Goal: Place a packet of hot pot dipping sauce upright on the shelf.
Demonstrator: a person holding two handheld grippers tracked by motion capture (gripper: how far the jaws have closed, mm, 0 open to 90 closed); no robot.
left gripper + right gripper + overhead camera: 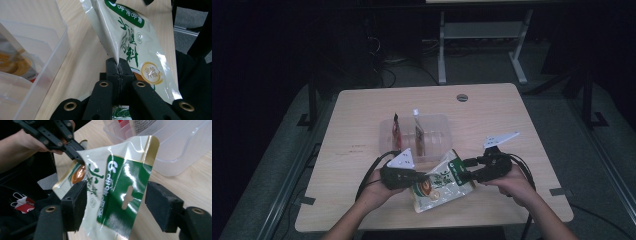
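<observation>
1. Green band at the top of the cream pouch (pixel 135 37): white Chinese characters, too small to read surely.
2. Below it, large green brush characters.
3. Gold round seal: "金装升级".

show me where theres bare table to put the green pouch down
Bare wood lies left of the clear bin toward the table edge, behind it, and right beyond the right gripper. It is crowded in front of the bin, around the pouch.
</observation>
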